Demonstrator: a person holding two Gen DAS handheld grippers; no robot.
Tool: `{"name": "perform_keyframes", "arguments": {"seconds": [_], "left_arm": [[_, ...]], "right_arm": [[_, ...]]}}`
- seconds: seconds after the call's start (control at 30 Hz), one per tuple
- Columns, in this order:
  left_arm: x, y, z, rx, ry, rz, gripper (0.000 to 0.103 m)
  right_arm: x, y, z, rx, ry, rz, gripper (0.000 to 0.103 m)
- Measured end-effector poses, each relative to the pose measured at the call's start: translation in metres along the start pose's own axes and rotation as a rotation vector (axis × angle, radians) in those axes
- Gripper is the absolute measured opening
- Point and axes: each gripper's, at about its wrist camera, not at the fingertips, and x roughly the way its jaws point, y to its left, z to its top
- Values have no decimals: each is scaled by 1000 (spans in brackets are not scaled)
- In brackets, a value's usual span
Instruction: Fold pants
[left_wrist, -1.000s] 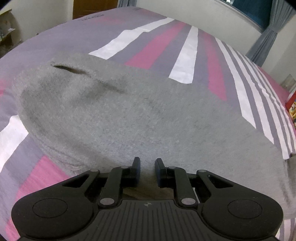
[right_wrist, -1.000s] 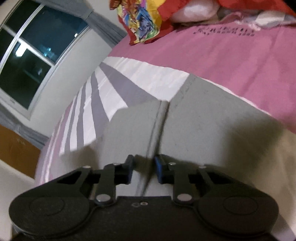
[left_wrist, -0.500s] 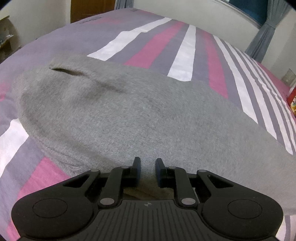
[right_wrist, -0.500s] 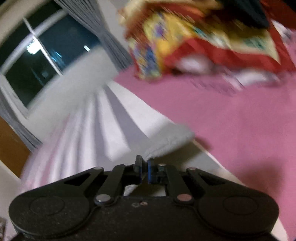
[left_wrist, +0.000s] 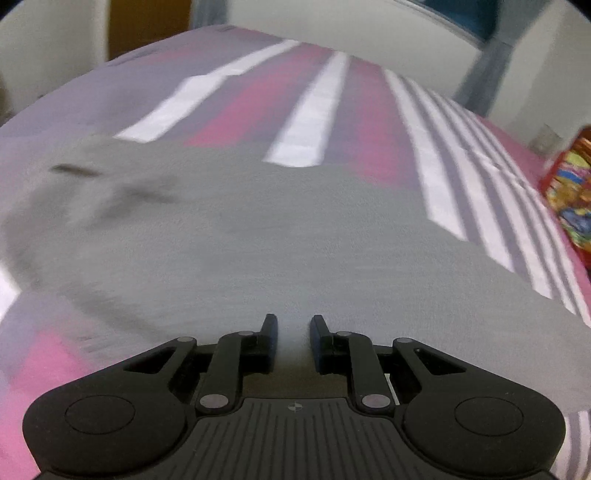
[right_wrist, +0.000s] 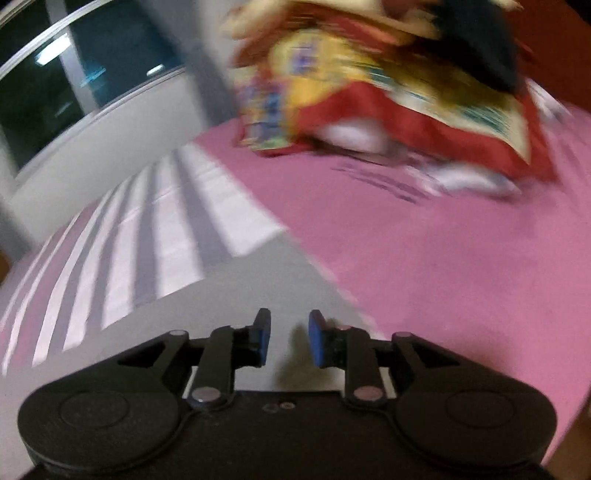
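The grey fleece pants lie flat across the striped bed, filling the middle of the left wrist view. My left gripper is open and empty just above the near part of the fabric. In the right wrist view a corner of the grey pants lies flat on the bedsheet. My right gripper is open and empty over that corner, with nothing between its blue pads.
The bedsheet has pink, grey and white stripes and a plain pink area. A colourful red and yellow blanket pile lies at the head of the bed. A window and wall stand beyond the bed.
My right gripper, shut on a lifted edge of the pants half a second ago, has opened and the fabric now lies flat. Both views are blurred and shifted; the left gripper stays open.
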Motion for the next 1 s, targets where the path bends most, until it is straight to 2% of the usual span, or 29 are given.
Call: {"name": "perform_keyframes", "arguments": {"seconds": [0.1, 0.17, 0.23, 0.33, 0.43, 0.5, 0.53, 0.57, 0.6, 0.63, 0.67, 0.73, 0.87, 1.0], "left_arm": [[10, -38, 4, 42, 0, -51, 18], [17, -62, 2, 100, 0, -60, 18], [30, -77, -5, 128, 38, -63, 18], [33, -80, -22, 171, 24, -34, 18], [27, -75, -31, 181, 25, -42, 18], [25, -76, -32, 188, 21, -39, 18], [26, -79, -31, 192, 23, -29, 18], [26, -81, -30, 190, 25, -22, 18], [25, -82, -29, 188, 28, -15, 18], [27, -83, -28, 190, 29, -12, 18], [26, -84, -28, 197, 27, -9, 18], [26, -84, -28, 213, 21, -6, 18], [20, -85, -29, 211, 26, -10, 19], [13, -96, -30, 192, 32, -51, 19]], "right_arm": [[20, 43, 0, -126, 53, 86, 24], [41, 69, -1, -196, 106, 119, 23], [46, 89, -12, -258, 134, 128, 24], [61, 93, -31, -367, 177, 66, 25], [60, 80, -35, -345, 169, 61, 25], [60, 84, -35, -365, 173, 55, 30], [61, 87, -36, -380, 177, 55, 40], [62, 91, -36, -385, 189, 73, 62], [63, 95, -37, -379, 215, 111, 78], [66, 98, -38, -382, 250, 143, 102], [68, 106, -43, -413, 274, 139, 103], [73, 122, -52, -514, 265, 74, 103], [79, 120, -51, -440, 281, 42, 103], [73, 125, -52, -507, 272, 42, 103]]}}
